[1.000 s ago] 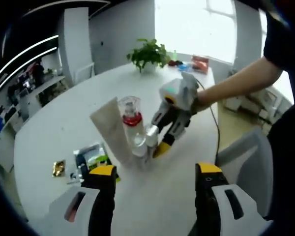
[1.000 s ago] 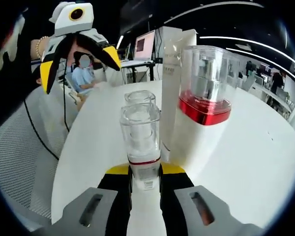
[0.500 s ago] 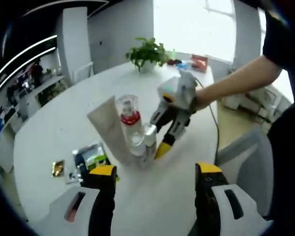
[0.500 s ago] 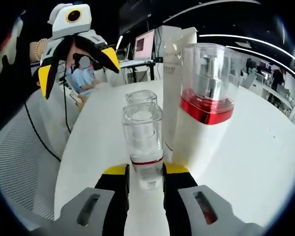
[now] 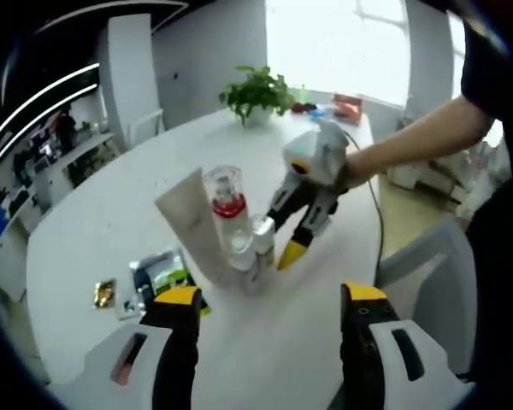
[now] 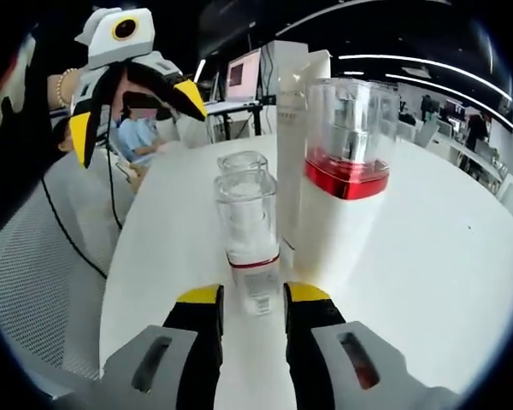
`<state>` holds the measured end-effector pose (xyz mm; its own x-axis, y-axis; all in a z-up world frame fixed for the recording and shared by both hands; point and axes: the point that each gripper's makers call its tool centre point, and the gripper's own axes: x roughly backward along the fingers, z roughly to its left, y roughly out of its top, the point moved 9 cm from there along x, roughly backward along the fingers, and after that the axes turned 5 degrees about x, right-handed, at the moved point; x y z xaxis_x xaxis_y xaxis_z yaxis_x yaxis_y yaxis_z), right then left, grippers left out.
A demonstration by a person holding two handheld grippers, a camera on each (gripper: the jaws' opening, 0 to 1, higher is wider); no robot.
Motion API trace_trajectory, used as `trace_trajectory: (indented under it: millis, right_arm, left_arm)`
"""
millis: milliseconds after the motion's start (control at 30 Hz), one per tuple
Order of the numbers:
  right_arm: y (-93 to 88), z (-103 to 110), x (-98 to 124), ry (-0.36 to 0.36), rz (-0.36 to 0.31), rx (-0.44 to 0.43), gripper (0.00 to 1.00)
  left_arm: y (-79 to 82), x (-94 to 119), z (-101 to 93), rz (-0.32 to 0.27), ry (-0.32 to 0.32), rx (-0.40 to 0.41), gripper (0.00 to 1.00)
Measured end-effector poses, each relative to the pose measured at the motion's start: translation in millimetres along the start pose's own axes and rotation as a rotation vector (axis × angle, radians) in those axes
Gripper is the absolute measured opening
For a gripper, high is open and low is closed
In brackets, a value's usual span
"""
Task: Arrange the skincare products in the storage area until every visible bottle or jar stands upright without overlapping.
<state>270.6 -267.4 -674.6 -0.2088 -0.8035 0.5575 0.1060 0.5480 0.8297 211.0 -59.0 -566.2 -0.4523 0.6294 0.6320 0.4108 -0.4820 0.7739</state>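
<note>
Because the small bottle (image 6: 250, 248) already stands upright on the bench (image 6: 427, 282), the right gripper (image 6: 252, 312) has spread its jaws and drawn back slightly since the earlier frame. Behind stands the red-banded bottle (image 6: 346, 171). The left gripper (image 5: 265, 329) hovers open.

Bare table (image 5: 274, 342) before clustered bottles (image 5: 239, 239)

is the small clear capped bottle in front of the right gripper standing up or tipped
Upright. The small bottle stands on its base on the white table, clear cap on top, between the right hand-held gripper jaws, which are apart.
</note>
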Motion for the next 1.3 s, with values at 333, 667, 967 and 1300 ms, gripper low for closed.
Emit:
trace_trajectory:
  millis: [333,667,967,1300]
  right_arm:
    - [-6.2,10,19,-0.066,0.013,-0.076,0.40]
    - [4.5,23,35,-0.142,-0.019,-0.145,0.53]
    - [19.2,36,48,-0.196,-0.028,-0.158,0.65]
    - [28.0,51,57,-0.260,-0.045,-0.175,0.82]
  left_arm:
    - [-7.8,6,3.0,-0.004,0.020,0.047,0.74]
    - [-21.2,17,6.7,0.005,0.066,0.102,0.77]
    - [-33.5,33,18.2,-0.013,0.109,0.181,0.79]
    - [-50.8,52,23.9,-0.015,0.167,0.230,0.81]
